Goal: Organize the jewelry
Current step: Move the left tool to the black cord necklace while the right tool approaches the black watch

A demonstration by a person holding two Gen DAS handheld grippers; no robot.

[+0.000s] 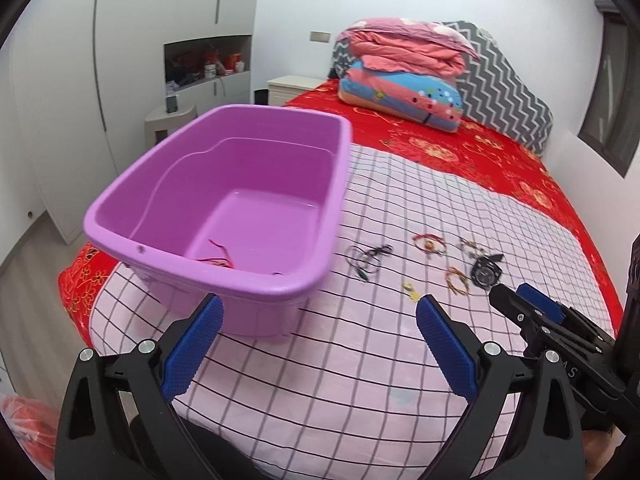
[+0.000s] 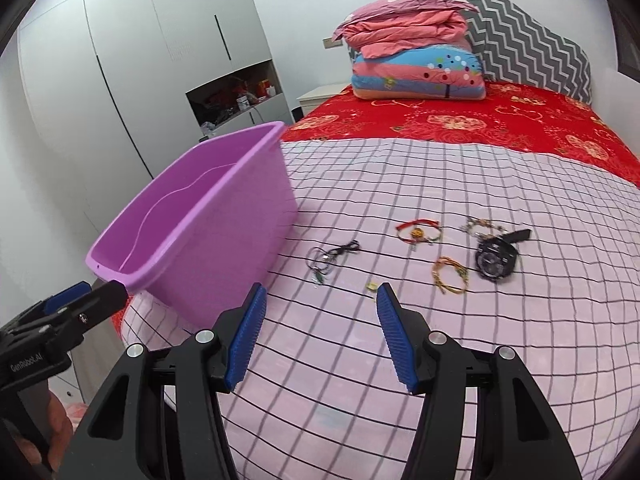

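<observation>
I hold my left gripper (image 1: 318,354) low over the near edge of the pink checked cloth (image 1: 360,380) spread on the bed, its blue ribbed pads (image 1: 192,350) spread wide with nothing between them. My right gripper (image 2: 322,340) hangs just to the right of it, also spread wide and empty, aimed at the jewelry lying ahead.

The purple rectangular plastic tub (image 1: 124,196) sits on the left part of the cloth, its near corner close to my left pad. On its floor, at the near side, lies a tangle of red cord (image 1: 218,258).

The remaining pieces are scattered on the cloth to the right of the tub. Nearest the tub is a thin dark cord necklace with a small green pendant (image 2: 328,260). Just beyond my right fingertips rests a small gold-coloured trinket (image 2: 371,287). Further right lies an orange and yellow braided bracelet (image 2: 450,276), and just beside that a black wristwatch (image 2: 495,260) lying face up. Behind these, further away, are a red string bracelet with a round charm (image 2: 418,233) and a pale beaded bracelet (image 2: 480,226) touching the watch strap.

At the far end, folded pink and blue quilts (image 1: 404,68) are stacked on the red patterned bedspread (image 1: 480,148).
</observation>
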